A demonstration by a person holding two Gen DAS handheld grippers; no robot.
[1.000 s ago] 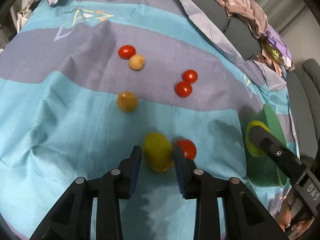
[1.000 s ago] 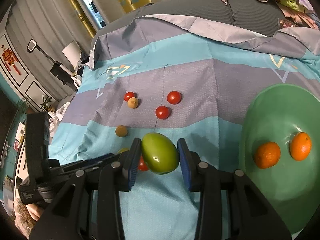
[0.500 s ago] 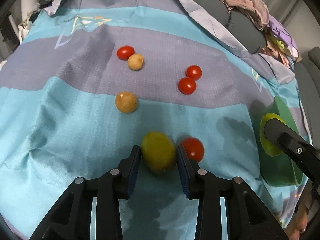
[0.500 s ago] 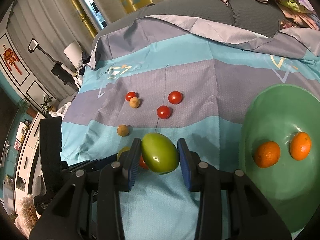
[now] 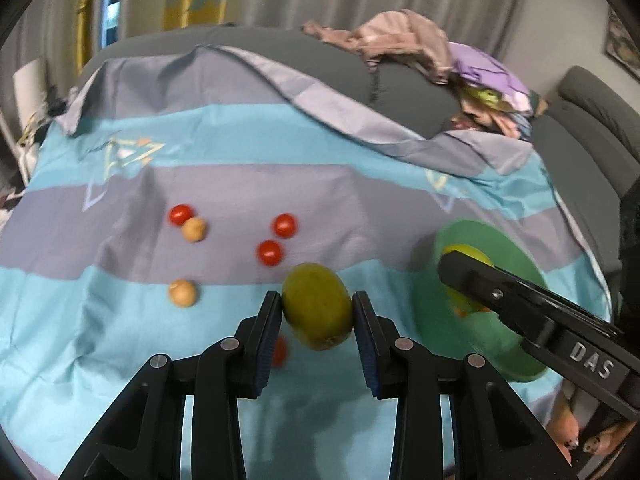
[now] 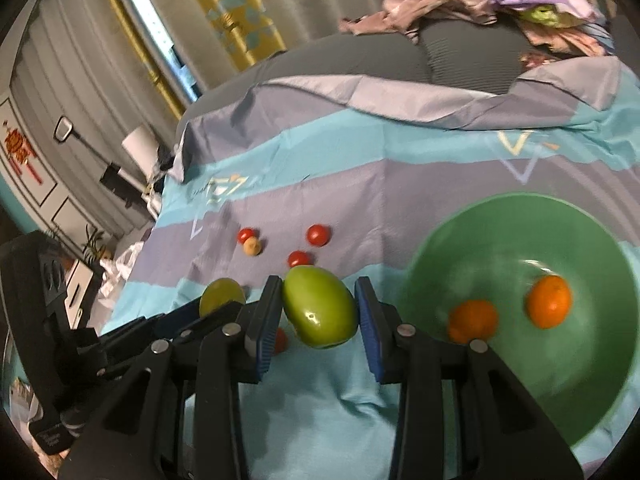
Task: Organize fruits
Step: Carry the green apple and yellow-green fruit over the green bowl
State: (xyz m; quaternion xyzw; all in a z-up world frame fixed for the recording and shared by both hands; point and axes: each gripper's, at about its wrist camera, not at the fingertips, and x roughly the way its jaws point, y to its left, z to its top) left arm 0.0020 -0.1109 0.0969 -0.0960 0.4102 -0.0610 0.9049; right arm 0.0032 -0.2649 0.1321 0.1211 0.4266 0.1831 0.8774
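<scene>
The green bowl (image 6: 520,216) is seen just to the right of the right gripper (image 6: 318,312), and that is the relation the coming move is judged to turn on: a short carry rightward over the near rim. A glossy green fruit (image 6: 320,308) is clamped between the right gripper's blue pads, its long axis tilted down to the right across the jaws. The left gripper (image 5: 316,312) is clenched on a duller yellow-green fruit (image 5: 316,306), held clear of the striped bedspread (image 5: 100,320); from here the bowl (image 5: 508,248) lies well off to the right, so the right hand is nearer. Two oranges (image 6: 548,302) are already resting inside the bowl. Small red tomatoes (image 5: 270,252) and tan round fruits (image 5: 182,293) are left scattered on the cloth.
</scene>
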